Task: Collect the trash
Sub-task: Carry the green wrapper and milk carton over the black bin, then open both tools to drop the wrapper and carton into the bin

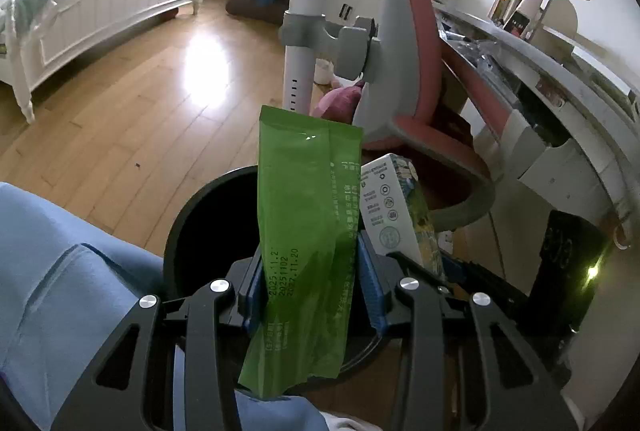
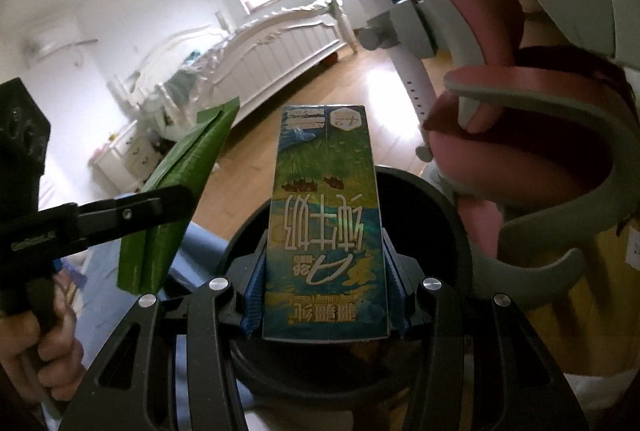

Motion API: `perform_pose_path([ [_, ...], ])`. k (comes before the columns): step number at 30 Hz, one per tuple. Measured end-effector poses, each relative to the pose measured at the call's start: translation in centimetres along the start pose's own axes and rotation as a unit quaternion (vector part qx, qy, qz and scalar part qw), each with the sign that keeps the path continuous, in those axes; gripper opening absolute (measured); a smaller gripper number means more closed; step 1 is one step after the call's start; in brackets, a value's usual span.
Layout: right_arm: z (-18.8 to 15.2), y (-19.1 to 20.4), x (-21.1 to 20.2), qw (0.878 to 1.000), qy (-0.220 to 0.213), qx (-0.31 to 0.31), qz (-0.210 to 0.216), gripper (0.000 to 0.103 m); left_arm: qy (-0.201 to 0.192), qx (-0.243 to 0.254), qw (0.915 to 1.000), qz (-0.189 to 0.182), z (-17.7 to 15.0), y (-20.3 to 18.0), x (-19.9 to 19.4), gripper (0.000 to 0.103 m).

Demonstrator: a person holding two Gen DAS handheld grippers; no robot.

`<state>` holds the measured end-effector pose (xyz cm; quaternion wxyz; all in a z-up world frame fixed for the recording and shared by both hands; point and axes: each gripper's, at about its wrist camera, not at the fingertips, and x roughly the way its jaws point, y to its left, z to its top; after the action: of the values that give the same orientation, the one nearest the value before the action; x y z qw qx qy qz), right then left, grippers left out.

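My left gripper (image 1: 310, 291) is shut on a green foil packet (image 1: 308, 215), which stands upright between the blue pads above the mouth of a black round bin (image 1: 192, 227). The right gripper (image 2: 324, 295) is shut on a blue-green milk carton (image 2: 326, 215), held upside down over the same black bin (image 2: 452, 215). In the left wrist view the carton (image 1: 394, 207) shows just right of the packet. In the right wrist view the green packet (image 2: 176, 199) and the left gripper's finger (image 2: 132, 215) sit to the left.
A pink and grey chair (image 1: 412, 71) stands close behind the bin, and a cluttered desk (image 1: 568, 79) runs along the right. Wooden floor (image 1: 152, 103) stretches toward a white bed (image 1: 92, 7). A person's blue-clad leg (image 1: 60, 271) is left of the bin, a hand (image 2: 44, 355) holds the left gripper.
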<state>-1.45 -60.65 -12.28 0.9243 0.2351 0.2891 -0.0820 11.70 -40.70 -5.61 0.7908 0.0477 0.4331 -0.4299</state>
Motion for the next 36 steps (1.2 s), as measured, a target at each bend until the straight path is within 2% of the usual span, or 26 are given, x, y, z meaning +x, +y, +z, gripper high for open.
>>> perform_pose_path([
  [16,-0.8,-1.2,1.4,1.0,0.022,0.021,-0.005,0.05,0.014,0.019,0.9997,0.006,-0.3,-1.1,1.6,0.044],
  [18,-1.0,-1.4,1.6,0.999,0.026,0.029,-0.006,0.053,0.016,0.02,0.9996,0.013,-0.2,-1.1,1.6,0.053],
  [20,-1.0,-1.5,1.6,0.999,0.026,0.038,-0.006,0.07,0.006,0.019,0.9995,0.023,0.0,-1.0,1.3,0.079],
  [23,-0.9,-1.3,1.3,0.999,0.02,0.042,-0.008,0.078,-0.007,0.014,0.9995,0.028,0.1,-0.8,0.6,0.095],
  [30,-0.6,-0.4,0.8,0.999,0.022,0.037,-0.002,0.078,-0.013,-0.001,0.9997,0.02,-0.3,-0.1,-1.6,0.095],
  [36,-0.2,3.2,-0.2,1.0,0.016,0.009,0.02,0.078,-0.035,-0.015,0.9986,0.038,-1.1,1.5,-5.7,0.095],
])
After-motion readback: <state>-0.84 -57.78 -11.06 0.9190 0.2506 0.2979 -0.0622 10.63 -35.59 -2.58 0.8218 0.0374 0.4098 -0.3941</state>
